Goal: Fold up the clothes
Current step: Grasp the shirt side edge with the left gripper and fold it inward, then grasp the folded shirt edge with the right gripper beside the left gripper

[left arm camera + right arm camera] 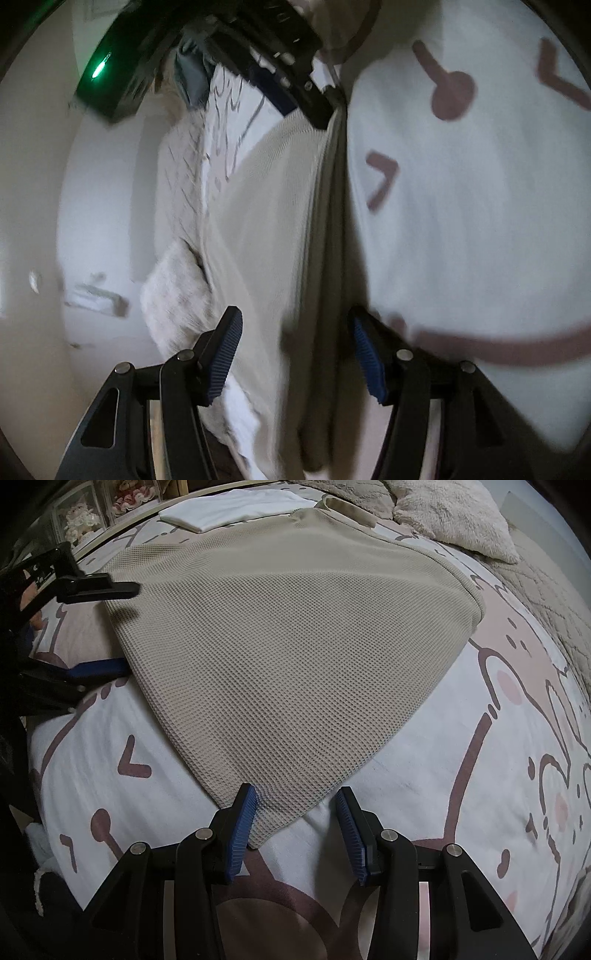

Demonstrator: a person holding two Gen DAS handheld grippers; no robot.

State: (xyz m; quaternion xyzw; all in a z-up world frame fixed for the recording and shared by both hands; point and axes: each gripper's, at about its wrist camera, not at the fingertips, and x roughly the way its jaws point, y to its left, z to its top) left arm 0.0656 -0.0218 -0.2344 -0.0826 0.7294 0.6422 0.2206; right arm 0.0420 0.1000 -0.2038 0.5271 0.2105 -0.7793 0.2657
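Note:
A beige waffle-knit garment (288, 646) lies flat on the bed, one corner pointing toward the right wrist camera. My right gripper (295, 801) stands open over that corner; the cloth lies between the fingers, and the pads (243, 827) do not press it. My left gripper (131, 627) comes in from the left edge, open, its fingertips at the garment's side edge. In the blurred left wrist view the garment (273, 221) runs away from my open left gripper (295, 317), and the right gripper (317, 110) shows at its far end.
The bedsheet (110, 738) is white with brown and pink cartoon drawings. A folded white cloth (229, 509) lies beyond the garment. A fluffy pillow (454, 513) and a quilted blanket (546, 590) are at the far right, display boxes with dolls (81, 517) at the far left.

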